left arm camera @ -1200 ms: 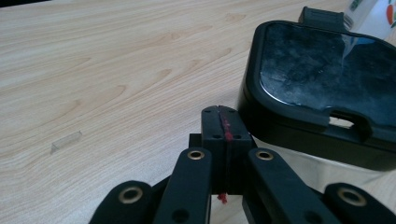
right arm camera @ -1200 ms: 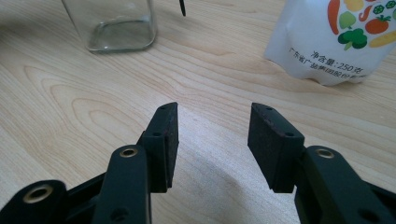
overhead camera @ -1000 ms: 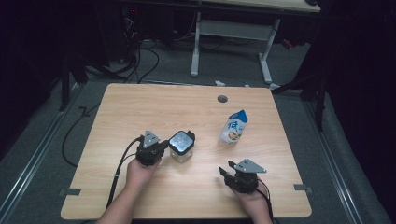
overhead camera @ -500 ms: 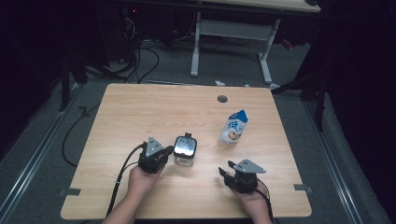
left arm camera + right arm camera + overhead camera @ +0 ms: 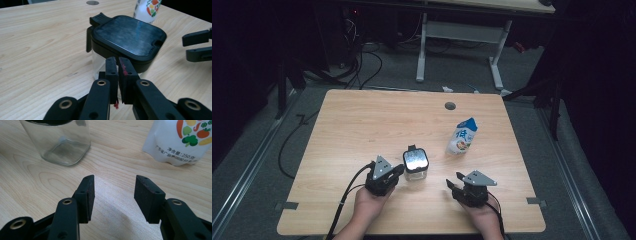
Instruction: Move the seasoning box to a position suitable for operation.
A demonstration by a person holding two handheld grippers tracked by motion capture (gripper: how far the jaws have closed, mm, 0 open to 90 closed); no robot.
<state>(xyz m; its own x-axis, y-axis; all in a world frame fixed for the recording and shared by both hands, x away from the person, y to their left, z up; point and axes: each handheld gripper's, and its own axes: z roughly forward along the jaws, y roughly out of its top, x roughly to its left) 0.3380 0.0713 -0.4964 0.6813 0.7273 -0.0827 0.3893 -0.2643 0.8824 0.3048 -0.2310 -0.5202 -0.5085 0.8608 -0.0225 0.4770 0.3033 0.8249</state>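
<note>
One glass jar (image 5: 415, 165), near centre of table (image 5: 362, 120), just right of left gripper (image 5: 118, 65), whose nearly pressed-together jaws have just been parting, nothing between. Rigid, slippery, breakable, probably empty; grip walls below lid (image 5: 128, 30).

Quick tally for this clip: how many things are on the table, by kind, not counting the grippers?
Glass jar with black lid: 1
White pouch with vegetable print: 1
Total on the wooden table: 2
</note>
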